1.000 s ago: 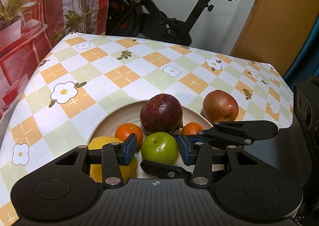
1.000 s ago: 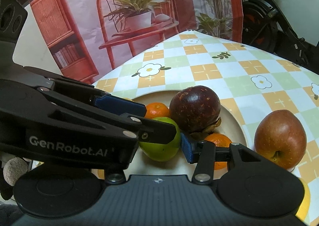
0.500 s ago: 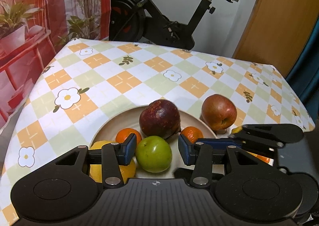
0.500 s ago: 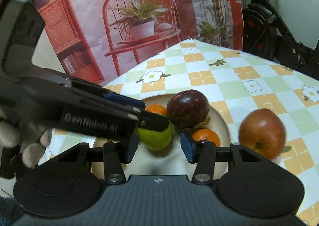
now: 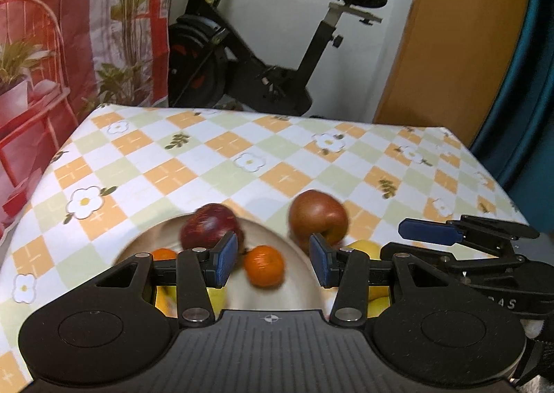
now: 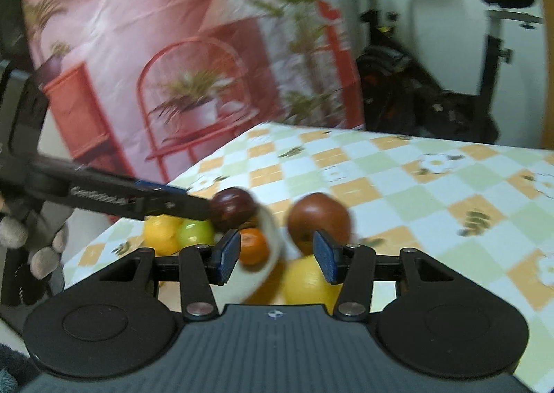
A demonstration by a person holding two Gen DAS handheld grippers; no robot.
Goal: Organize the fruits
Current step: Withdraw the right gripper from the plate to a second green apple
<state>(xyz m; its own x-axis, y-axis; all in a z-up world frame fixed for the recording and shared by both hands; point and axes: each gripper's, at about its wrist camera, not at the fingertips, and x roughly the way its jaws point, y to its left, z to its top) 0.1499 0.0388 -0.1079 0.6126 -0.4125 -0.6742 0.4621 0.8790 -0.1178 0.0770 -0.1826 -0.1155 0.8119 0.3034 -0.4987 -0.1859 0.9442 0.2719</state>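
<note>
1. I read this as the gap between picks: my left gripper (image 5: 273, 263) and right gripper (image 6: 276, 259) both hang with jaws apart, nothing between them.
2. Beside the smooth cream plate (image 5: 297, 251) sit a glossy red apple (image 5: 318, 215) and a round yellow fruit (image 6: 306, 280), both off it.
3. Next I'd centre on the apple; its round, slick skin may slip.

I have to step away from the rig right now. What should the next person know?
Left gripper: open, empty, over the plate.
Right gripper: open, empty, just off the plate's edge.
On the plate: dark purple fruit, orange, green fruit.
Off it, on the tablecloth: red apple and yellow fruit.
Left: plate those two.
</note>
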